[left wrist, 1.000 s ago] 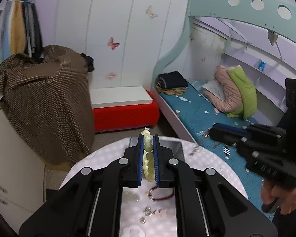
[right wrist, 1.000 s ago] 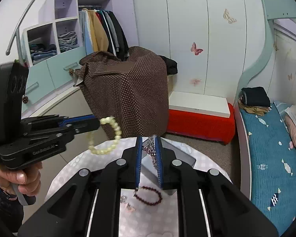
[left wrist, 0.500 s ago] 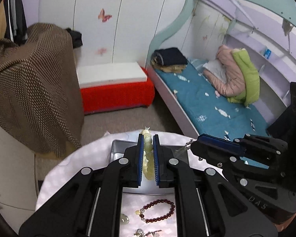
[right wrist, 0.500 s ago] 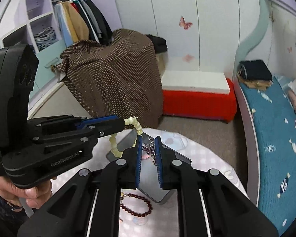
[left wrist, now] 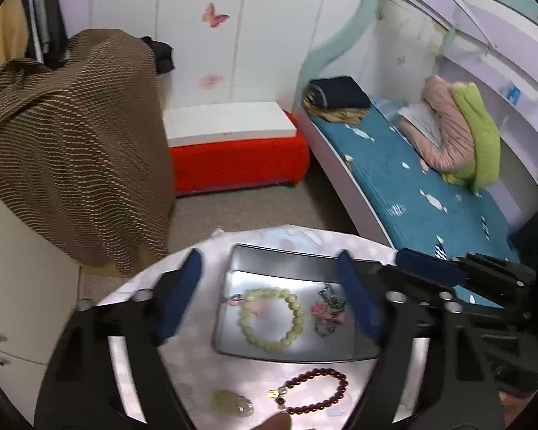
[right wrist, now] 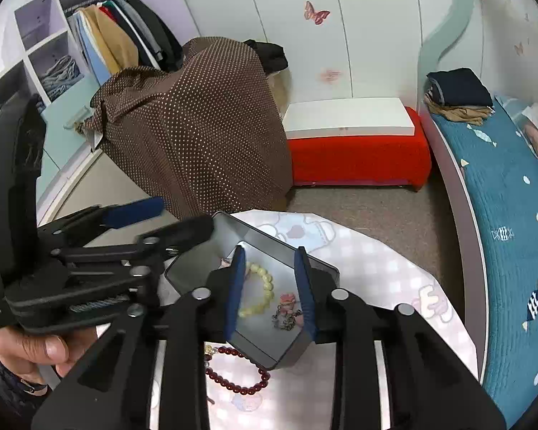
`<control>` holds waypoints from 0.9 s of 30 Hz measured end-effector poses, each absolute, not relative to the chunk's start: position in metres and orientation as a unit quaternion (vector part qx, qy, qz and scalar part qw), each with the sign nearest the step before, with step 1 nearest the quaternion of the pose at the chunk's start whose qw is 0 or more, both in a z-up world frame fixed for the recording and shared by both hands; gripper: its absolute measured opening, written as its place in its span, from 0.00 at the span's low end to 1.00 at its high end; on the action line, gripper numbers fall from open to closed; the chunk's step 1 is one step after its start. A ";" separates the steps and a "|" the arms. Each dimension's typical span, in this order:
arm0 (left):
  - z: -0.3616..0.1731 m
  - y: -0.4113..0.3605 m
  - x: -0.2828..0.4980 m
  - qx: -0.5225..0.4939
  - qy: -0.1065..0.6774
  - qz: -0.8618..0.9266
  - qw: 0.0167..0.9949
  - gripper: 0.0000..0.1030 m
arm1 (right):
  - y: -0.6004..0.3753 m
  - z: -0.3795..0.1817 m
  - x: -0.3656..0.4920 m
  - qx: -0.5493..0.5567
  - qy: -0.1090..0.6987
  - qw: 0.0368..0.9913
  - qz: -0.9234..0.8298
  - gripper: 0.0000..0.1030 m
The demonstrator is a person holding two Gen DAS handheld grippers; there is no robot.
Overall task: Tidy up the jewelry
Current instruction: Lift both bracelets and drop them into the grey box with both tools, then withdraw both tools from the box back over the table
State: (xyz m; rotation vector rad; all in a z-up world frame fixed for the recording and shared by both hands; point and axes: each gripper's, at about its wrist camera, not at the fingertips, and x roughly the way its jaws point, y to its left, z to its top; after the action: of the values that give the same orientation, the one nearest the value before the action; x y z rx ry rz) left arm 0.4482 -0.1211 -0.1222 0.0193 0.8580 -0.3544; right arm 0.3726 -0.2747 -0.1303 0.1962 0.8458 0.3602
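A grey metal tray (left wrist: 290, 261) (right wrist: 319, 268) sits on the round pink-checked table. In it lie a pale green bead bracelet (left wrist: 269, 319) (right wrist: 260, 292) and a dark chain with pink charms (left wrist: 328, 311) (right wrist: 287, 313). My left gripper (left wrist: 269, 297) is open and empty above the tray. My right gripper (right wrist: 270, 286) is open and empty over the tray too. A dark red bead bracelet (left wrist: 314, 390) (right wrist: 236, 376) and a pale green pendant (left wrist: 231, 403) lie on the table in front of the tray.
The left gripper's body (right wrist: 89, 261) crowds the tray's left side in the right wrist view. The table edge drops to carpet (left wrist: 247, 211). A brown-covered object (left wrist: 75, 143), a red bench (left wrist: 233, 154) and a bed (left wrist: 412, 186) stand beyond.
Both grippers have opened. The green bracelet has dropped from the left gripper and the charm chain from the right gripper; both now lie in the tray.
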 end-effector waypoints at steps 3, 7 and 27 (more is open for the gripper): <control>-0.115 -0.108 0.439 0.003 0.398 -0.153 0.905 0.92 | -0.280 -0.126 0.367 0.105 0.397 0.897 0.162 0.83; -0.103 -0.096 0.417 0.013 0.370 -0.115 0.922 0.95 | -0.284 -0.118 0.354 0.121 0.380 0.904 0.155 0.92; -0.034 -0.061 0.293 0.019 0.262 -0.066 0.963 0.95 | -0.278 -0.053 0.266 0.099 0.281 0.947 0.117 0.93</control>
State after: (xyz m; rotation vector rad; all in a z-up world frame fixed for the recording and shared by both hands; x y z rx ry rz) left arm 0.2935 -0.0610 -0.0339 0.0379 0.5311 -0.1346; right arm 0.2661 -0.2781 -0.0529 0.2011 0.5720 0.2372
